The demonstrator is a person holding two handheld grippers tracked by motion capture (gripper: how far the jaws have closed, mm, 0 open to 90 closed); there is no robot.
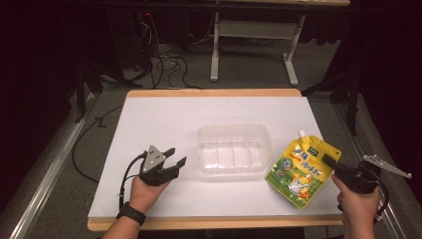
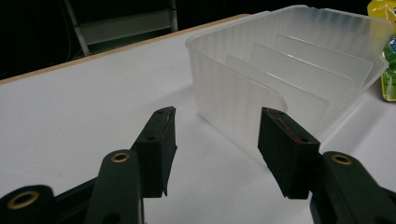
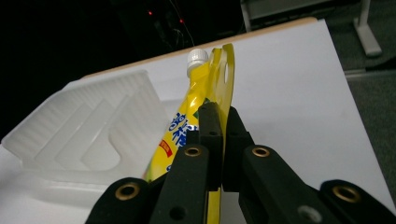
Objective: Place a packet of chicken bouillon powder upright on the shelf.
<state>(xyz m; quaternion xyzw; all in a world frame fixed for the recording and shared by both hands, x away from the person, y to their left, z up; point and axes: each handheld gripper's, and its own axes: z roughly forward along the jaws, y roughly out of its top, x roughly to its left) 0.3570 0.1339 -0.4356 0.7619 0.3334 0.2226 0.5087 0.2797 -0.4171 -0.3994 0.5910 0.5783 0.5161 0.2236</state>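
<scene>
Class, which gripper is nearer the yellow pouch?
Right. The right gripper is clamped on the yellow pouch; the left gripper sits open beyond the clear container.

Translucent frosted plastic bin (image 1: pixel 234 148): ribbed walls, smooth dividers, dull sheen. Yellow printed spouted pouch (image 1: pixel 300 171): glossy flexible film, white ridged plastic cap (image 3: pixel 196 57). White matt tabletop (image 1: pixel 164 124): smooth sheet, pale wood edging. Black tools (image 2: pixel 217 140) (image 3: pixel 219 116): matt hard plastic, brass-coloured metal rivets.
</scene>
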